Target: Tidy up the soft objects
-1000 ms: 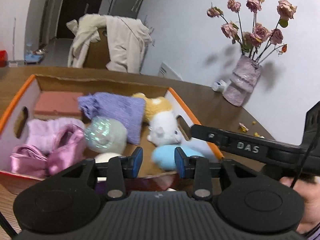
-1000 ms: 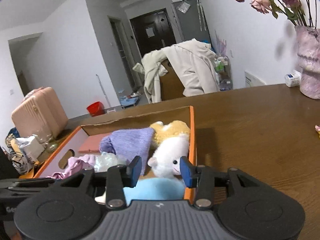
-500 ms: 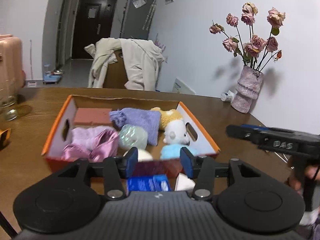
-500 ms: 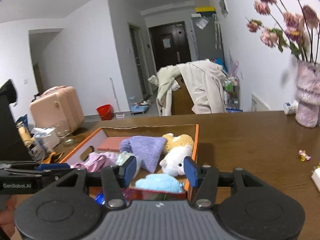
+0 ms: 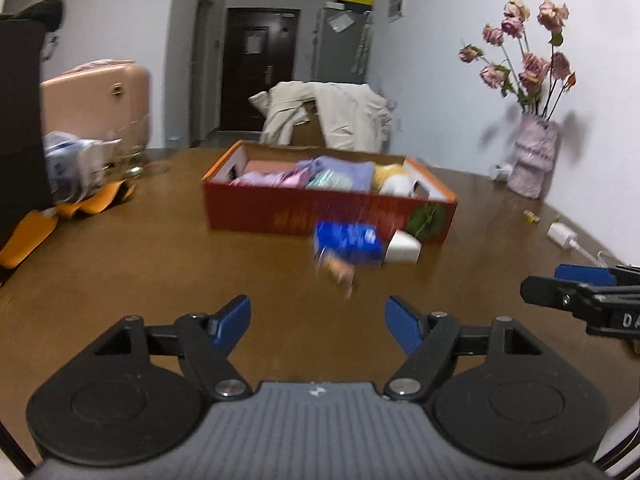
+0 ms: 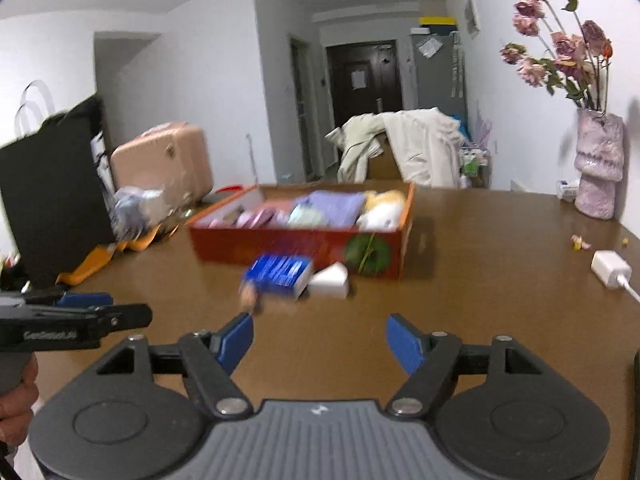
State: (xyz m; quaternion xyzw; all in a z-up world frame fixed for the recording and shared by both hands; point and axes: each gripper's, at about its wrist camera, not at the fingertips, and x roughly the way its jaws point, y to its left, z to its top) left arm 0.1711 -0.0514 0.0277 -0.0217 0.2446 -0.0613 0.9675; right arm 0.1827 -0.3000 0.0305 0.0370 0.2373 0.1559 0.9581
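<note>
Box (image 5: 320, 216) of soft things, at 12 o'clock.
We hold left gripper (image 5: 318, 322) and right gripper (image 6: 320, 340) agape, empty, over table (image 5: 160, 280).

Both wrist cameras sit low over the brown table (image 5: 120, 264), each looking forward along its own blue-padded fingers, well back from the red box (image 5: 328, 216) of soft things. The left wrist view faces the box's long side from slightly left; the right wrist view faces it from the right. Each catches the other gripper at its frame edge. Both share the box, the blue packet (image 6: 280, 272), the vase (image 6: 598, 164) and the far door (image 5: 256, 68).
</note>
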